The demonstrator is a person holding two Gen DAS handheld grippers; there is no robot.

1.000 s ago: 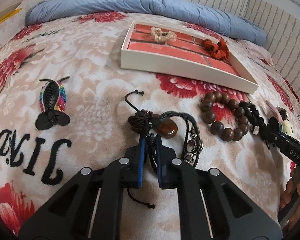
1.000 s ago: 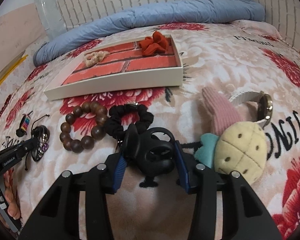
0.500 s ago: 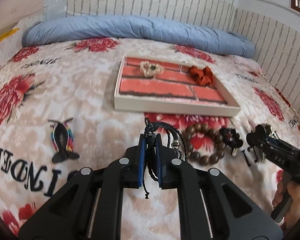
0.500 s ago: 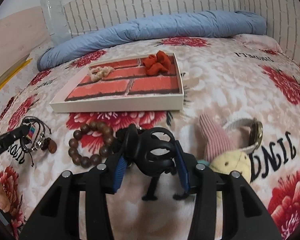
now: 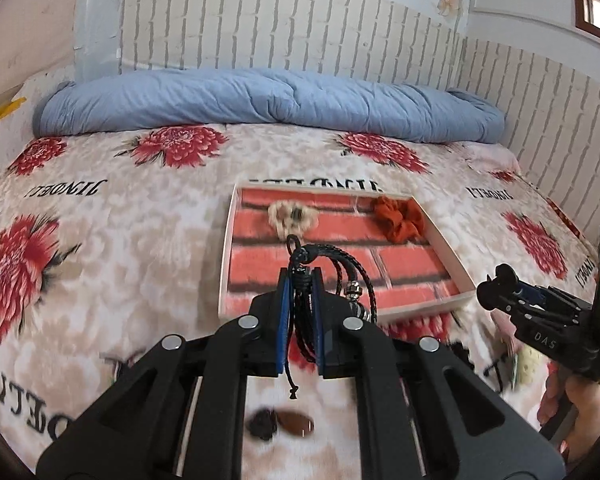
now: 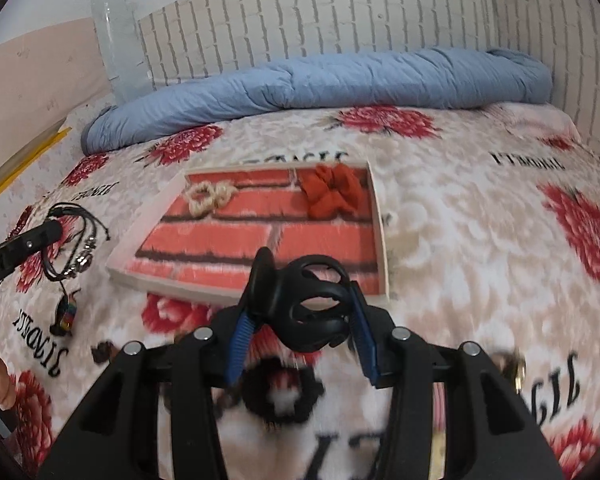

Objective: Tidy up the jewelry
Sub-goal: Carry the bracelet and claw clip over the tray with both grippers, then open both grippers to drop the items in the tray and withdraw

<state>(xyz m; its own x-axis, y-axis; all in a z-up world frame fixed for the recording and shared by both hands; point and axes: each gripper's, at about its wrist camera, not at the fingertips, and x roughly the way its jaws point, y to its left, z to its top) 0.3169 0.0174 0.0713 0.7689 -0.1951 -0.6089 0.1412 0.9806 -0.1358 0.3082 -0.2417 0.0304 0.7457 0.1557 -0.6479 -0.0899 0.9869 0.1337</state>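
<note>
My left gripper (image 5: 300, 280) is shut on a black braided cord bracelet (image 5: 332, 268) and holds it in the air before the brick-patterned tray (image 5: 225, 256); it also shows in the right wrist view (image 6: 76, 240). My right gripper (image 6: 300, 300) is shut on a black claw hair clip (image 6: 308, 304), lifted near the tray's front edge (image 6: 180, 290). In the tray lie a cream scrunchie (image 5: 292, 216) and an orange-red scrunchie (image 5: 400, 218).
On the floral bedspread lie a black scrunchie (image 6: 280, 396), a rainbow hair clip (image 6: 66, 312) and a watch (image 6: 512, 364). A rolled blue quilt (image 5: 260, 100) lies along the brick-pattern wall behind the tray.
Both grippers have risen from the bedspread with their items and moved toward the tray. The bracelet now hangs free with its brown pendant below.
</note>
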